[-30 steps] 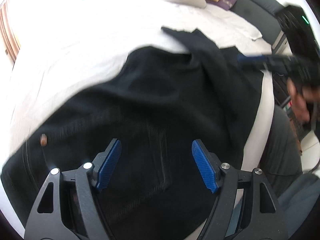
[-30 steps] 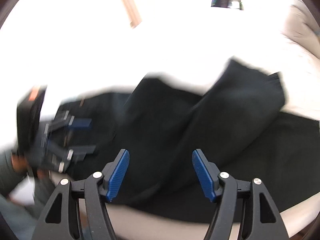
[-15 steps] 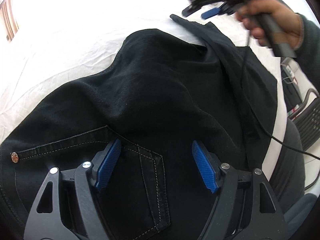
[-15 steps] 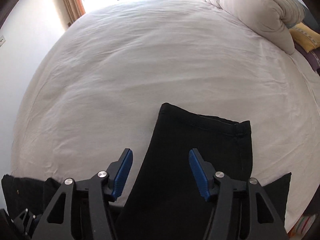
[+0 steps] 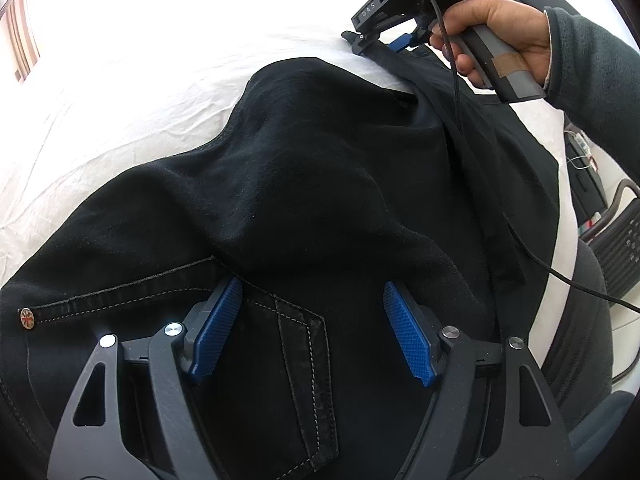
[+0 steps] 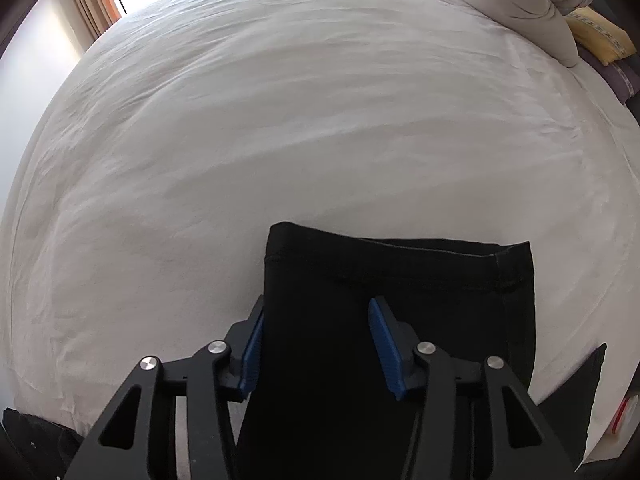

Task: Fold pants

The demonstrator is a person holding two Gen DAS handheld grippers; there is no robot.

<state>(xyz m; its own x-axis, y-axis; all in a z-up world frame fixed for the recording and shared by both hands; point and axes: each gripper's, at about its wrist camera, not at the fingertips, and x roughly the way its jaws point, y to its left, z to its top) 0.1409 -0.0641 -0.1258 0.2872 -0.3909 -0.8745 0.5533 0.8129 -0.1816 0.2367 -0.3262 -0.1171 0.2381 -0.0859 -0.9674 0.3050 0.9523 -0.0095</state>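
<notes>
**Right claw closing on a leg end; grip not yet made**

Nearest to you, the left claw (image 5: 312, 328) stands wide over the seat of the pants (image 5: 320, 200), its pads on either side of the back pocket (image 5: 304, 360) and pressing nothing. The pants lie on the bed (image 6: 280, 120), waist end under your left hand and legs running away toward your right.

Your right claw (image 6: 316, 340) straddles the edge of a leg end (image 6: 400, 272). Its jaws have just been closing and now stand at a middling gap. Cloth is between them, but the right pad is clear of it; the left pad sits at the cloth's edge and contact cannot be told.

Risks, as judged:
- The right claw sits at the very side of the leg, so it may pinch only the top layer or slide off the seam. The leg would then drop when you lift.
- A second leg end (image 6: 576, 384) shows apart, at the lower right. Lifting one leg alone would leave the fold uneven.
- The left claw holds nothing, so the waist could drag across the sheet when you pull.
- The cable (image 5: 560, 276) from the right claw trails over the cloth and could snag.

Writing: "OAS" is readable on the right claw's body in the left view. The rivet (image 5: 26, 317) beside the pocket bears a cross pattern, no legible text.
</notes>
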